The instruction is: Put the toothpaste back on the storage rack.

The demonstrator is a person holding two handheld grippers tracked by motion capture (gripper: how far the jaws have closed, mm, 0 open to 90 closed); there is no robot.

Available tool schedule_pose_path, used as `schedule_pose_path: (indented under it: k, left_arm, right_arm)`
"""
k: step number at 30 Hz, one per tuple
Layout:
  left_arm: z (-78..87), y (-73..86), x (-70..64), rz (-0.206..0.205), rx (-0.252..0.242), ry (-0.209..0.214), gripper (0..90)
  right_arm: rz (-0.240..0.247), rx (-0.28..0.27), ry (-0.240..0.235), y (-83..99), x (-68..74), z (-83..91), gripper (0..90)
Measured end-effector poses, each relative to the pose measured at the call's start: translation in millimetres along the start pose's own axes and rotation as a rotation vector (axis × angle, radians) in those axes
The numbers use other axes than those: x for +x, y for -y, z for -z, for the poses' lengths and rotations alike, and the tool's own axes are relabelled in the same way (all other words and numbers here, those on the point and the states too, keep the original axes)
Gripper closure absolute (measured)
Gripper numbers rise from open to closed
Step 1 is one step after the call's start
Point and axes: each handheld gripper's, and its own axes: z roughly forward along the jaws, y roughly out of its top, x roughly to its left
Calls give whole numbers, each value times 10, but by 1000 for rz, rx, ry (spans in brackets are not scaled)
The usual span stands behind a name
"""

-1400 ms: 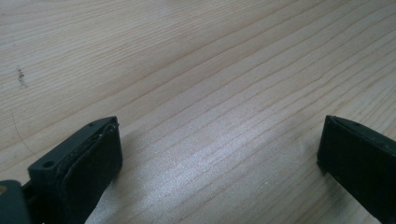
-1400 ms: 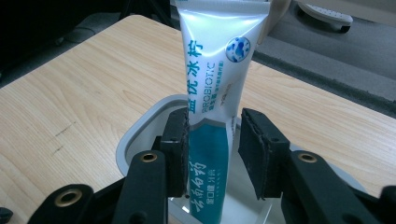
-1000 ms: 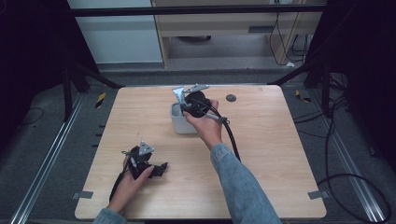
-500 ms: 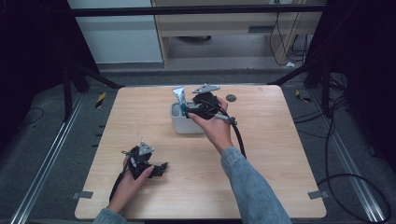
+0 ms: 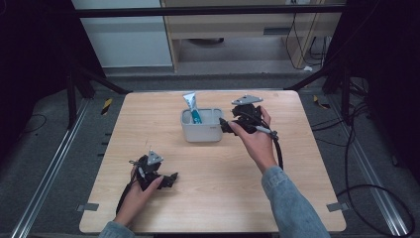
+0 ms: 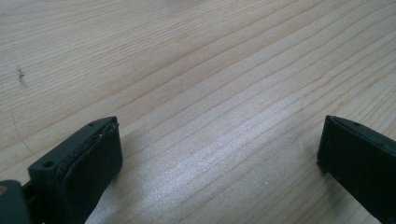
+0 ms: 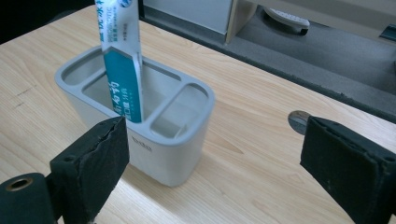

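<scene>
Right claw (image 5: 224, 125) spread wide, empty, hovering just right of holder (image 5: 201, 127), jaws pointed at its right wall. Tube (image 5: 192, 106) upright in holder's middle slot, long axis vertical but tilted, top leaning away toward far-left. Holder mid-counter (image 5: 297, 163), beyond centre. Left claw (image 5: 171, 177) also spread, empty, low over bare wood near front-left, well apart from holder. Right hand (image 5: 255, 141) clearly nearer; any regrasp likely falls to it, from above.
</scene>
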Motion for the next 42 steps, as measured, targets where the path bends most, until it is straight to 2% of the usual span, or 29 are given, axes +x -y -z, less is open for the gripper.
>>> schedule_pose_path:
  k: [1,6,8,9,10,25,35,37,38,40,42]
  left_arm:
    - [0,0,0,0,0,0,0]
    - [0,0,-1,1,0,0,0]
    - [0,0,-1,1,0,0,0]
    - [0,0,-1,1,0,0,0]
    - [0,0,-1,1,0,0,0]
    - [0,0,-1,1,0,0,0]
    - [1,0,-1,1,1,-1,0]
    - [1,0,-1,1,1,-1,0]
    - [1,0,-1,1,1,-1,0]
    - [1,0,-1,1,1,-1,0]
    - [1,0,-1,1,1,-1,0]
  right_arm:
    - [-3,1,-1,56,-59,47,79]
    - [3,19,7,181,-165,121,83]
    - [9,41,34,287,-245,155,107]
    - [9,41,34,287,-245,155,107]
    - [5,47,40,372,-299,167,112]
    - [-10,125,73,894,-524,154,110]
    - [-42,183,85,1251,-639,110,120]
    - [-69,180,83,1311,-681,107,121]
    - [-83,185,97,1374,-743,105,121]
    - [-86,197,105,1401,-773,105,120]
    - [-114,186,118,1463,-833,117,126]
